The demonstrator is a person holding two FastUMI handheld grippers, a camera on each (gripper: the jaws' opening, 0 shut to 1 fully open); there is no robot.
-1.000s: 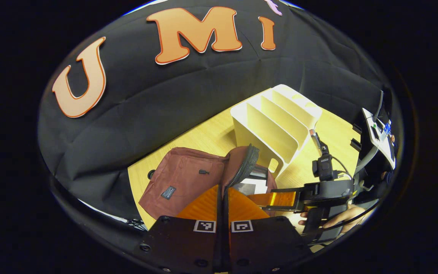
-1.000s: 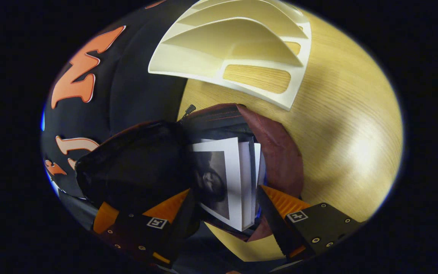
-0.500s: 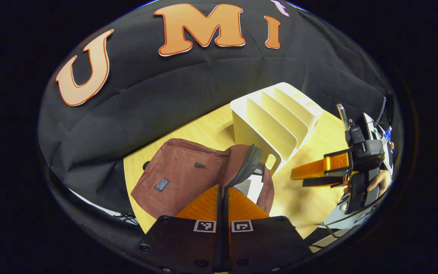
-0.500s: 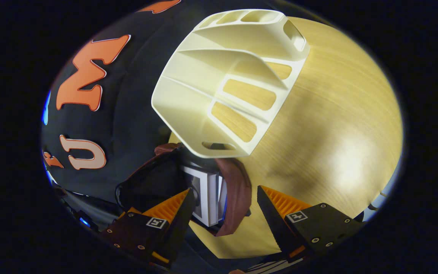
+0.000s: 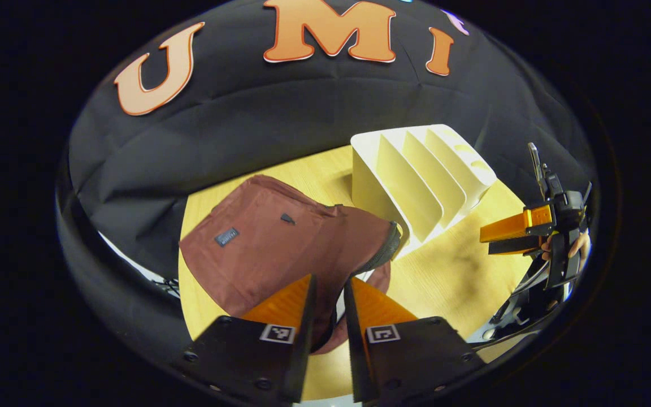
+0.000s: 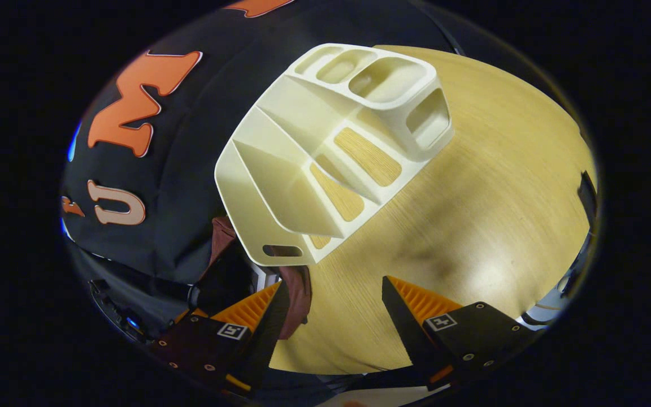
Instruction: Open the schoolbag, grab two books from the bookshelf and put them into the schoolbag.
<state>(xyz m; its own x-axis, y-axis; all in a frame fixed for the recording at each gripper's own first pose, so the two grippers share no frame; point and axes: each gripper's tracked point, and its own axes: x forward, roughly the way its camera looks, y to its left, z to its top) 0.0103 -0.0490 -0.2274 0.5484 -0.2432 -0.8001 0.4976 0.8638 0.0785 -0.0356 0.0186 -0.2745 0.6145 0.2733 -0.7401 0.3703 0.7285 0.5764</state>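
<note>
Left gripper view, as I watch from my remote station: the maroon schoolbag (image 5: 280, 249) lies on the pale wooden worktop (image 5: 450, 277), its flap folded down over the mouth with the dark zipper edge (image 5: 385, 254) showing along the near rim. My left gripper (image 5: 328, 294) hangs just above the bag's near edge, its orange fingers (image 5: 286, 299) slightly apart with a narrow gap between them and nothing held. Just beyond the bag stands the cream bookshelf (image 5: 421, 175), a slotted file rack with its dividers upright and its slots bare of books. Off to the right, my right gripper (image 5: 500, 237) is held above the worktop by a hand (image 5: 577, 249), well apart from the bag.

From the right gripper view, the right gripper (image 6: 331, 308) has its orange fingers (image 6: 421, 305) spread wide, gripping nothing, over bare worktop (image 6: 472, 215). The bookshelf (image 6: 325, 158) sits ahead of it, seen from above, with the wood showing through the cut-outs in its base. The schoolbag (image 6: 297, 288) peeks out beside the rack's near corner, touching or nearly touching it; I cannot tell which. A pale sliver (image 6: 263, 277) shows inside the bag's mouth, too small for me to identify as a book.
</note>
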